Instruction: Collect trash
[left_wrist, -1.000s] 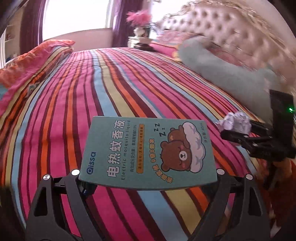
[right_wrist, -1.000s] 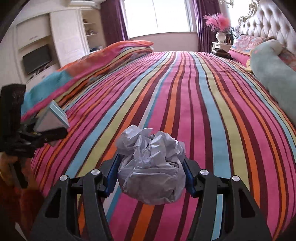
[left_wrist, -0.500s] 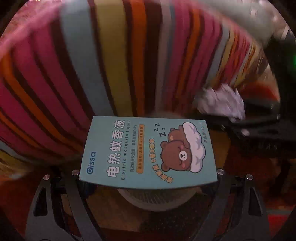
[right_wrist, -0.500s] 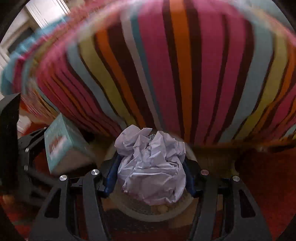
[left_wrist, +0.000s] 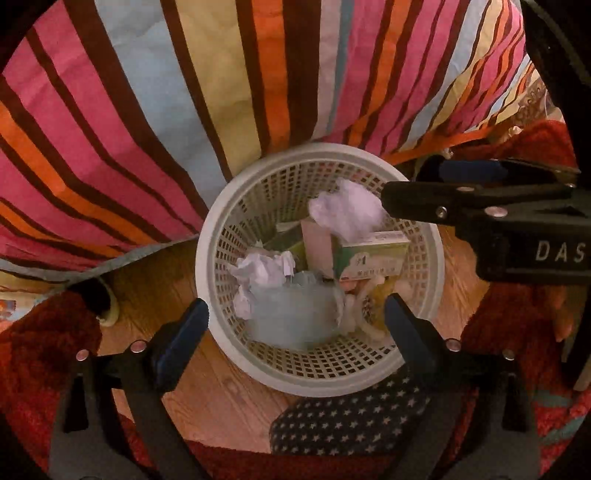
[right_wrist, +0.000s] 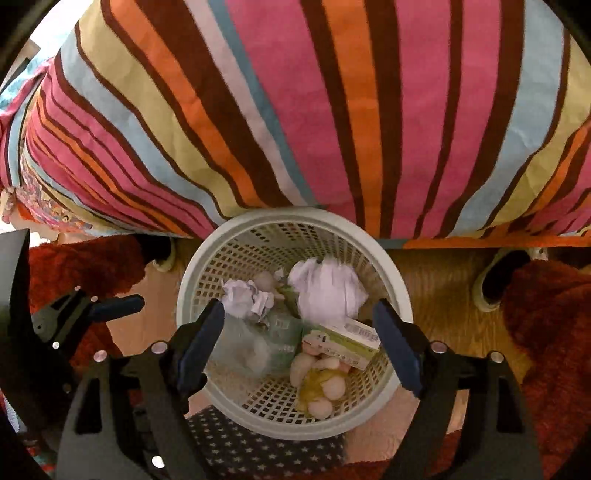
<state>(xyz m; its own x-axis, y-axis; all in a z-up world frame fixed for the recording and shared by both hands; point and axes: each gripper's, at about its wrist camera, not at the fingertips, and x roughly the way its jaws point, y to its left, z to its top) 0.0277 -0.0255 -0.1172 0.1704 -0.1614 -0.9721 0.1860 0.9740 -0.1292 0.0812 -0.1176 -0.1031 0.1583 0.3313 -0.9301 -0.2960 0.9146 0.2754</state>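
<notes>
A white lattice trash basket stands on the wooden floor against the bed. My left gripper is open and empty above its near rim. The teal box shows as a blur inside the basket. My right gripper is open and empty over the basket; it also shows in the left wrist view. The crumpled paper ball is blurred, just below its fingers inside the basket. Another paper wad, a green box and other scraps lie inside.
The striped bedspread hangs down right behind the basket. A red rug lies on both sides. A dark star-patterned cloth lies in front of the basket. Slippers sit under the bed edge.
Both grippers swung down from over the bed to above the basket. Both have opened: the teal box and the paper ball have left the jaws and are dropping into the basket.
</notes>
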